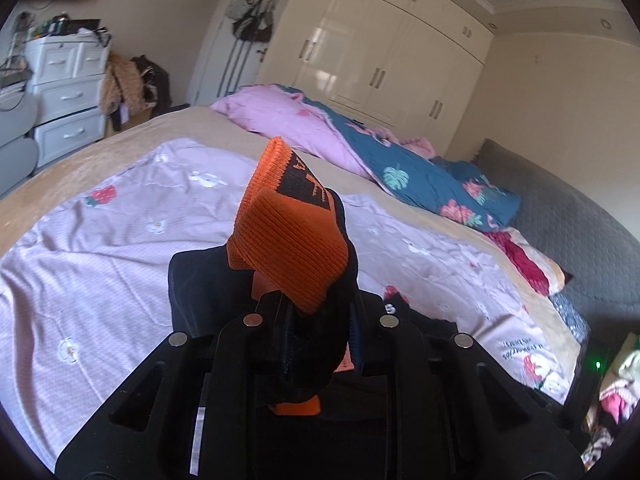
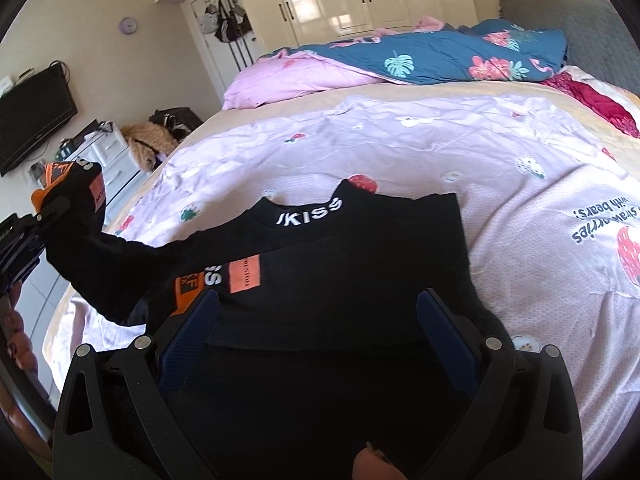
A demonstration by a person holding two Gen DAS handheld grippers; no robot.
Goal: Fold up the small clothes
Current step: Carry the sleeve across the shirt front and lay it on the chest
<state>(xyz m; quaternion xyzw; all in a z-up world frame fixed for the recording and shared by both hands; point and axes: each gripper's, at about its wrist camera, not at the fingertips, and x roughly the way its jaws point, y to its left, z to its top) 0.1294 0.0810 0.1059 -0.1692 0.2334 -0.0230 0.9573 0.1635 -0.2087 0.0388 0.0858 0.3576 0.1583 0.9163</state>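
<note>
A small black top (image 2: 340,264) with white "KISS" lettering and orange patches lies on the pink printed sheet (image 2: 440,152) of the bed. My left gripper (image 1: 316,312) is shut on its sleeve end, whose orange ribbed cuff (image 1: 288,240) sticks up past the fingers. In the right wrist view the left gripper (image 2: 52,208) holds that sleeve lifted off the bed at the left. My right gripper (image 2: 320,312) is open above the near part of the top, blue pads (image 2: 444,328) spread on either side of the cloth.
A pink and teal floral quilt (image 2: 400,60) is bunched at the far side of the bed. A grey headboard (image 2: 560,12) stands at the right. White drawers (image 1: 64,92) and heaped clothes stand beyond the bed's left edge. Wardrobe doors (image 1: 380,52) line the back wall.
</note>
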